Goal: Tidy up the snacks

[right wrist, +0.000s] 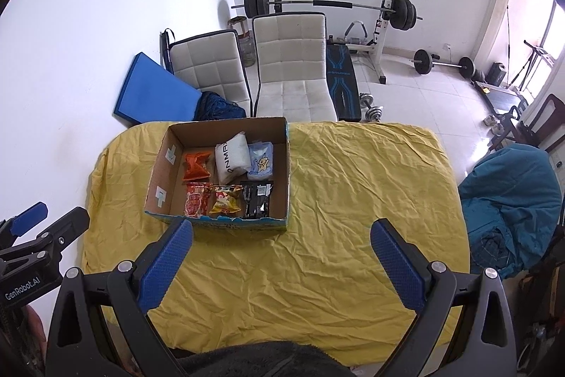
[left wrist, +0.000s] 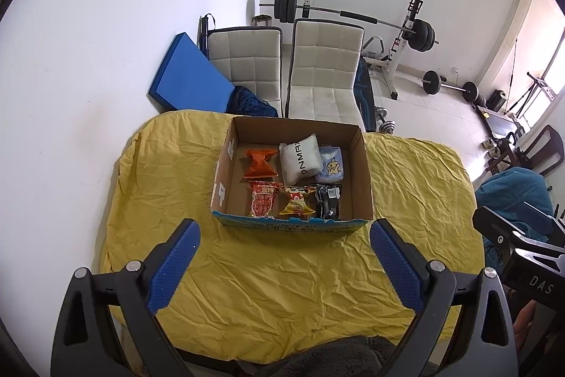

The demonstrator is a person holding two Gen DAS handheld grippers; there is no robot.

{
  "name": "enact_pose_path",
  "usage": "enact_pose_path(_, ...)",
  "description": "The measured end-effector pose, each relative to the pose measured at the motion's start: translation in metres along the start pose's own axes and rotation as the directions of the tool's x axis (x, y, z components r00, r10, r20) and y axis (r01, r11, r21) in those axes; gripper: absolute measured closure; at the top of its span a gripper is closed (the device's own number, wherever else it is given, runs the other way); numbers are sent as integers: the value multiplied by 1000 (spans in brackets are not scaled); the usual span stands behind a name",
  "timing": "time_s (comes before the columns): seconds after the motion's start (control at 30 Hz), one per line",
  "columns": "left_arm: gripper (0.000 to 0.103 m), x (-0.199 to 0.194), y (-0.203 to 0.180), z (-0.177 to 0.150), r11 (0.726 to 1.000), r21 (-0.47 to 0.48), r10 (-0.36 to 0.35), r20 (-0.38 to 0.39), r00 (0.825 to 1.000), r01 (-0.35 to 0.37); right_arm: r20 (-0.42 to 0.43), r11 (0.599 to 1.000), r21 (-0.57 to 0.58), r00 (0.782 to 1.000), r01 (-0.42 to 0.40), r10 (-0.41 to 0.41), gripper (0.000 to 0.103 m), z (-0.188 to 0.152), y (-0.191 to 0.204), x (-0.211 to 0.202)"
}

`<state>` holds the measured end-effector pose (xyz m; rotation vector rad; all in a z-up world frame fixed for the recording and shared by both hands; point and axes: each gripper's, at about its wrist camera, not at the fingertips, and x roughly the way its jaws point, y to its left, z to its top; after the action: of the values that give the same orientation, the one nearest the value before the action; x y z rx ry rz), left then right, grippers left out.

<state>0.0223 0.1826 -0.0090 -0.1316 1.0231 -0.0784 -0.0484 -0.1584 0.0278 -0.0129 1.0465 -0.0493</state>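
- Six snack packets [left wrist: 295,181] lie in two rows inside the open cardboard box [left wrist: 363,165], which sits toward the far left of the desk.
- No loose snack shows on the yellow cloth [left wrist: 282,278], so the sorting looks finished or nearly so.
- The left gripper [left wrist: 282,267] hangs near the box, spread wide and empty.
- The right gripper [right wrist: 280,265] is likewise wide and holds nothing.

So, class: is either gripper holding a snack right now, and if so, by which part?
Nothing is held. The left gripper and right gripper are both open over the yellow cloth; all six snack packets lie in the cardboard box.
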Motion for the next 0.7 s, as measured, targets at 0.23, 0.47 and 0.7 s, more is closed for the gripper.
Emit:
enact_pose_path(0.23, 4, 1, -2, 2, 1000, -4, -11, -2, 1000, 11, 2, 1000, 11, 1000, 9, -9, 1, -1, -2, 0)
enact_pose_path(0.47, 4, 4, -5, 2, 1000, 4, -20, -8, 1000, 20, 9, 1000, 17, 1000, 12, -12, 1, -1, -4, -1)
enact_pose_path(0.7, 4, 6, -5, 2, 1000, 8, -20, -10, 1000, 20, 1, 999, 33, 1000, 16, -16, 1, 0, -5, 0)
